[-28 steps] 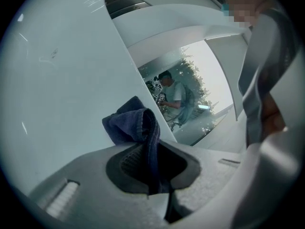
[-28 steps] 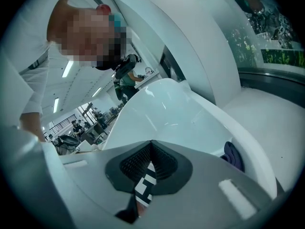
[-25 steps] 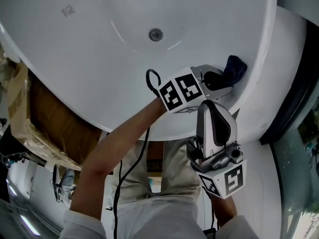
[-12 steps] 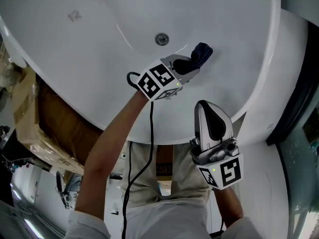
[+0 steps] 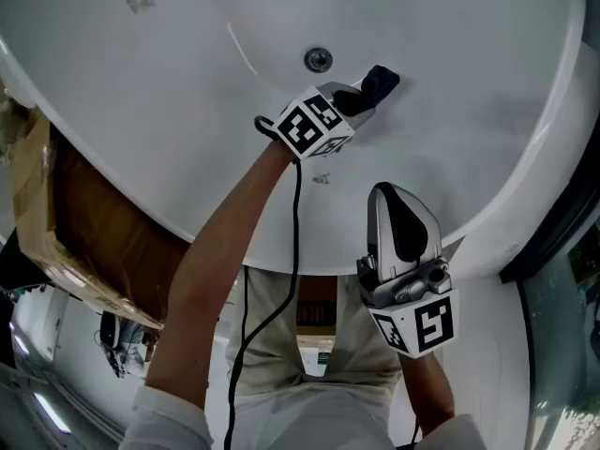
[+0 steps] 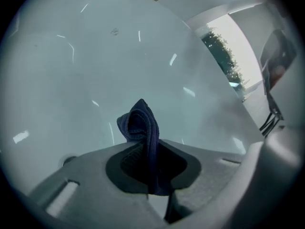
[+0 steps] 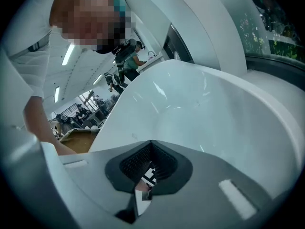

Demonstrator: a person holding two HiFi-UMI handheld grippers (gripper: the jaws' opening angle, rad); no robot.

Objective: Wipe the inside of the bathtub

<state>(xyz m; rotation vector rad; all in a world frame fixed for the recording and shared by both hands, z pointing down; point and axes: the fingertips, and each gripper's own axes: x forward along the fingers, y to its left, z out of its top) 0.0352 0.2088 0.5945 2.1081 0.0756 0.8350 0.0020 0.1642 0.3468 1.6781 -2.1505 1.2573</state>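
Two grippers: left gripper [image 5: 361, 99] clenched on dark cloth [image 5: 380, 82], at the bathtub [image 5: 450, 111] inside, just right of drain [image 5: 318, 60]. Right gripper [image 5: 398, 204] closed, empty, at near rim. Risk: hard rubbing could tug cloth loose, jaws scraping enamel.

Large open workshop hall, not a home bathroom — long ceiling strip lights [image 7: 70, 54], people [image 7: 136, 56] standing about in the background, glossy white oval bathtub [image 5: 169, 129] beside brown cardboard packaging [image 5: 33, 214]

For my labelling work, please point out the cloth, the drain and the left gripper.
cloth [image 6: 141, 123]: left gripper view, its bunched top.
drain [image 5: 319, 60]: head view, its metal centre.
left gripper [image 5: 364, 101]: head view, between its fingertips.
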